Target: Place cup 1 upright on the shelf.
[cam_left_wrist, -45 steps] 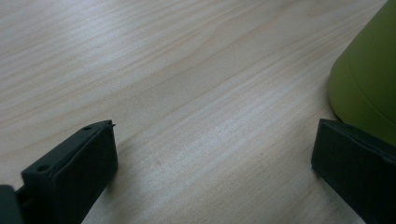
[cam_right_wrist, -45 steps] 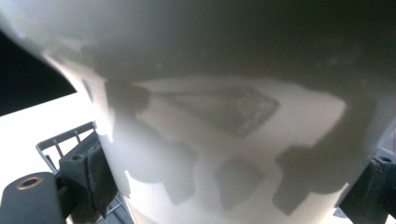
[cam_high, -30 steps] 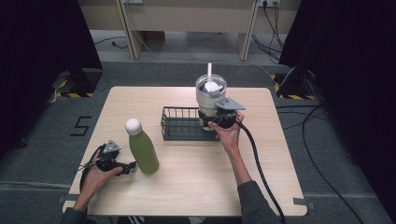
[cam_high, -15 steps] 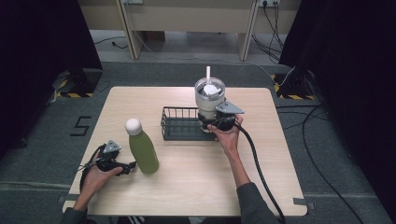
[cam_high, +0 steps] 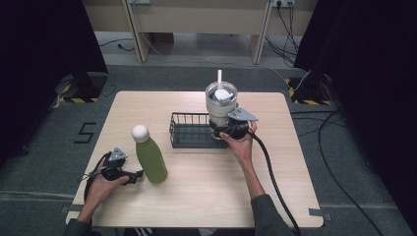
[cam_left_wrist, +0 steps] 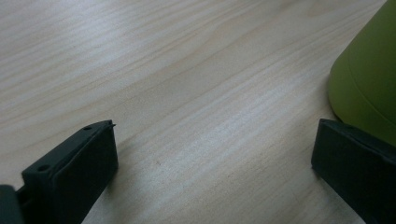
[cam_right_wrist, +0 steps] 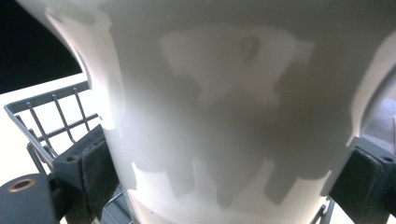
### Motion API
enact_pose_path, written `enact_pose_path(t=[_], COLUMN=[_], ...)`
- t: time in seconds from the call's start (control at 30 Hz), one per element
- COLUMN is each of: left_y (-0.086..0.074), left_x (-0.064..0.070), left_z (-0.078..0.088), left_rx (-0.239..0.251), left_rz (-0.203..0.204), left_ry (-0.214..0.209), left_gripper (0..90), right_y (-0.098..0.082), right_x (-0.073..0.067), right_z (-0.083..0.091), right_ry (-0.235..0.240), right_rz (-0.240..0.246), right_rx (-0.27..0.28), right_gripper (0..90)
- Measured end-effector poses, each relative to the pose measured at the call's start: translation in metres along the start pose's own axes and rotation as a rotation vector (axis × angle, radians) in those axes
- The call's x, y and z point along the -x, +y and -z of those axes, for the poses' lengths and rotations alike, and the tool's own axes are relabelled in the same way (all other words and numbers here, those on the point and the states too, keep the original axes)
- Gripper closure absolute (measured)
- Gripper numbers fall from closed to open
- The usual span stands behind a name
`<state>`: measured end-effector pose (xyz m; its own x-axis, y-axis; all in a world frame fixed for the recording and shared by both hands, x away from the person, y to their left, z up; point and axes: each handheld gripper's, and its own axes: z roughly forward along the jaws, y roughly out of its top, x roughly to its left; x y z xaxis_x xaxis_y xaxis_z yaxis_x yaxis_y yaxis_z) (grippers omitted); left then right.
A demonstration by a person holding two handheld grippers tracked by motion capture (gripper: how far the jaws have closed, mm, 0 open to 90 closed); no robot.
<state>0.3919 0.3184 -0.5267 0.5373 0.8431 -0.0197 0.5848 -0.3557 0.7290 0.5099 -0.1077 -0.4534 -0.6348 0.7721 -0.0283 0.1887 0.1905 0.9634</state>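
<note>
Gripping the tumbler (cam_high: pixel 221 107) between its jaws, the right tool (cam_high: pixel 231 129) seemingly holds it over the basket (cam_high: pixel 189 131).

High view: fixed above the person's side, looks forward and down. Whole table (cam_high: pixel 196 196) in frame, floor beyond it at the top; forearms enter from the bottom edge.

Left gripper view: sits low, just above the wood, looks along its two black jaws in the lower corners. Very near. Green bottle (cam_left_wrist: pixel 369 79) fills the right edge; the same green bottle stands at lower left of the high view (cam_high: pixel 150 160).

Right gripper view: looks along its jaws, pressed close to the white tumbler (cam_right_wrist: pixel 233 107). Wire basket (cam_right_wrist: pixel 51 116) at left edge. High view shares both, tumbler (cam_high: pixel 220 105) and basket (cam_high: pixel 189 132), at centre frame.
</note>
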Motion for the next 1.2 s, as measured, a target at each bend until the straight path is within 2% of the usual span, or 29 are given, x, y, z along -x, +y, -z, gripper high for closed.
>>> enact_pose_path(t=[0.43,0.53,0.6,0.63,0.7,0.77,1.2], left_y=[0.0,0.0,0.0,0.0,0.0,0.0,0.0], left_x=[0.0,0.0,0.0,0.0,0.0,0.0,0.0], left_z=[0.0,0.0,0.0,0.0,0.0,0.0,0.0], left_rx=[0.0,0.0,0.0,0.0,0.0,0.0,0.0], left_rz=[0.0,0.0,0.0,0.0,0.0,0.0,0.0], left_ry=[0.0,0.0,0.0,0.0,-0.001,0.0,0.0], left_gripper=[0.0,0.0,0.0,0.0,0.0,0.0,0.0], right_y=[0.006,0.007,0.007,0.008,0.009,0.009,0.001], right_x=[-0.007,-0.007,-0.007,-0.007,-0.008,-0.007,-0.011], right_z=[0.014,0.02,0.026,0.034,0.037,0.049,0.067], right_ry=[-0.045,-0.053,-0.052,-0.05,-0.052,-0.054,-0.036], right_rz=[0.0,0.0,-0.004,-0.018,-0.019,-0.019,-0.033], right_rx=[-0.015,-0.004,0.013,0.029,0.032,0.044,0.04], right_gripper=[9.3,10.8,12.4,15.0,14.3,14.6,14.7])
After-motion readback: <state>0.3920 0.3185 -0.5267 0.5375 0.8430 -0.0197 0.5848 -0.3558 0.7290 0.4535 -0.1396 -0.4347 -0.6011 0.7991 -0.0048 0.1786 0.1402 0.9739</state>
